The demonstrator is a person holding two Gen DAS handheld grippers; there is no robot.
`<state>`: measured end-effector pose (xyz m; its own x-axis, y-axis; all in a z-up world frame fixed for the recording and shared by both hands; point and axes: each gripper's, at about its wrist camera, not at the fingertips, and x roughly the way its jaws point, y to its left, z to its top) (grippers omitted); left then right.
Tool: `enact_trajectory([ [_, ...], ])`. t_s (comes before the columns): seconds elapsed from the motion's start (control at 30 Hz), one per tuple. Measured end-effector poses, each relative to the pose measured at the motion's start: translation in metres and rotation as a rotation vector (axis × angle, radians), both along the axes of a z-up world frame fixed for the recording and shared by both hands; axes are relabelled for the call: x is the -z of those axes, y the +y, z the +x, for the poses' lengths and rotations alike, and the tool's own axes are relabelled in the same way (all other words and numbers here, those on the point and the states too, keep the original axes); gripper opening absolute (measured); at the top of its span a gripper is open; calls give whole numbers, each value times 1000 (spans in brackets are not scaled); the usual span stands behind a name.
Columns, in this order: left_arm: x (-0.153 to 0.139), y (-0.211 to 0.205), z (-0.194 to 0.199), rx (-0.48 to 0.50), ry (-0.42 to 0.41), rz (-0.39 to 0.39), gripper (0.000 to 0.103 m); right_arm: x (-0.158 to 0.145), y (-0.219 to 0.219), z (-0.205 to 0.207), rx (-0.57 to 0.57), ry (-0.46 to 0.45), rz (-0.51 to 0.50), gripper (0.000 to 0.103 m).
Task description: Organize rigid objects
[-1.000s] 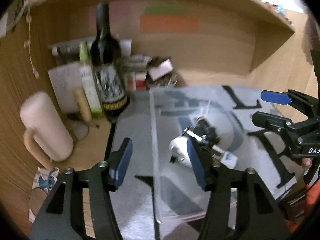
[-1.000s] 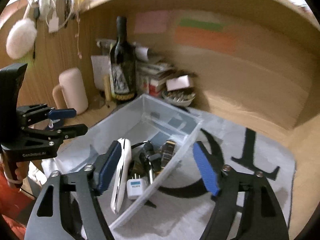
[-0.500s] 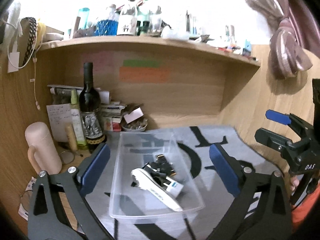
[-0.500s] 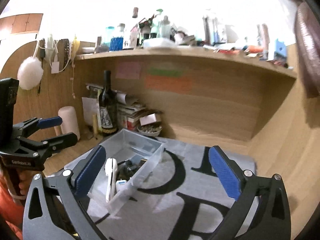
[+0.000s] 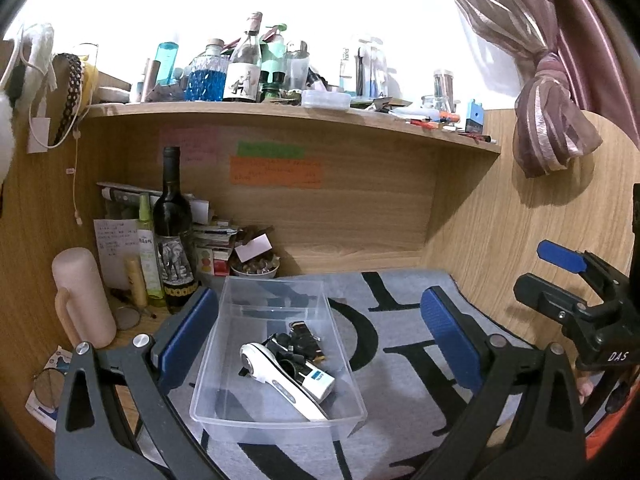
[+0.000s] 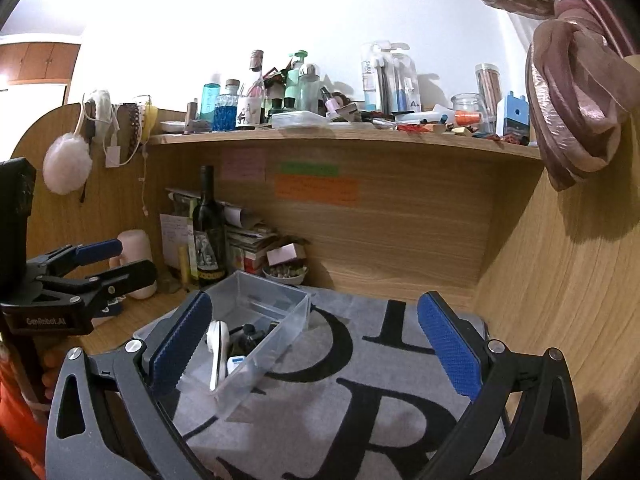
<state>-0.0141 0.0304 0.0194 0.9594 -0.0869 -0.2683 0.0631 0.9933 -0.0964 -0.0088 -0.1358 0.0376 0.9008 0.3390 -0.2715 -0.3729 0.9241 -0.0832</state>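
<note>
A clear plastic bin (image 5: 276, 428) stands on the grey mat, low in the middle of the left wrist view. Inside lie a long white device (image 5: 276, 376), a white plug block (image 5: 320, 382) and several small black items (image 5: 296, 346). My left gripper (image 5: 319, 293) is open wide, its blue pads flanking the bin from behind and above without touching it. In the right wrist view the bin (image 6: 276, 340) sits lower left. My right gripper (image 6: 314, 297) is open and empty, its left pad in front of the bin. Each gripper also shows from the side in the other view: right gripper (image 5: 534, 268), left gripper (image 6: 134, 258).
A grey mat with black letters (image 5: 400, 364) covers the desk. At back left stand a wine bottle (image 5: 173, 236), a green bottle (image 5: 146, 256), a pink mug (image 5: 82, 300) and a small bowl (image 5: 254, 270). A crowded shelf (image 5: 288, 114) overhangs. Wooden panel and knotted curtain (image 5: 552, 128) at right.
Both grippers have opened wide and drawn back and upward from the bin. The views tilted up, so the shelf and curtain now show. The bin and its contents stay put.
</note>
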Motion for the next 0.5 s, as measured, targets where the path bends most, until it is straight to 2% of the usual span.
enact_trajectory([
  [0.5,3,-5,1,4,13,19,103,2,-2,-2,0,8,15,103],
])
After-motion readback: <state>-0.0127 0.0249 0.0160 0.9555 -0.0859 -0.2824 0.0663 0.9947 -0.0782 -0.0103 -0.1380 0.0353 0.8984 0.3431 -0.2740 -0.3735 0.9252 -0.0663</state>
